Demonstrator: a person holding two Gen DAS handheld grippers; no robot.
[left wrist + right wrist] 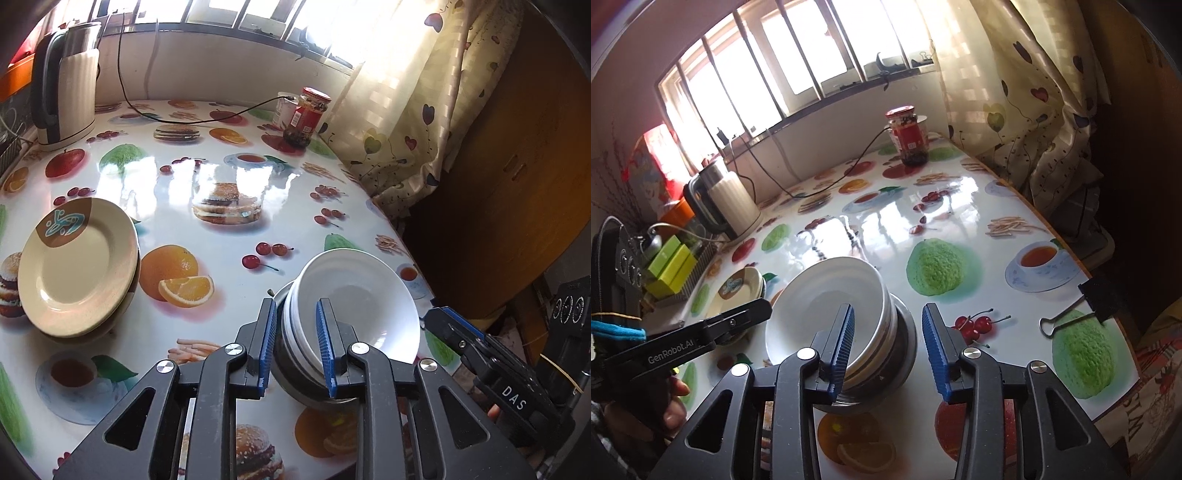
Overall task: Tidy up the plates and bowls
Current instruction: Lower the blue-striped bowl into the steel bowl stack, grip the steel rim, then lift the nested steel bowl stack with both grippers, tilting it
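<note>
A stack of white bowls (354, 306) sits tilted on a metal bowl (310, 384) near the table's front edge; it also shows in the right wrist view (827, 306). My left gripper (295, 347) is open, its jaws astride the stack's near rim. My right gripper (890, 350) is open, its left jaw inside the top bowl, its right jaw outside the stack. A stack of cream plates (74, 266) with a brown and blue mark lies at the left and shows in the right wrist view (738, 291).
A kettle (62, 85) and its cable stand at the back left. A red-lidded jar (306, 118) stands at the back by the curtain (417, 110). A binder clip (1078, 306) lies near the table's right edge. Green boxes (670, 269) sit in a rack at the left.
</note>
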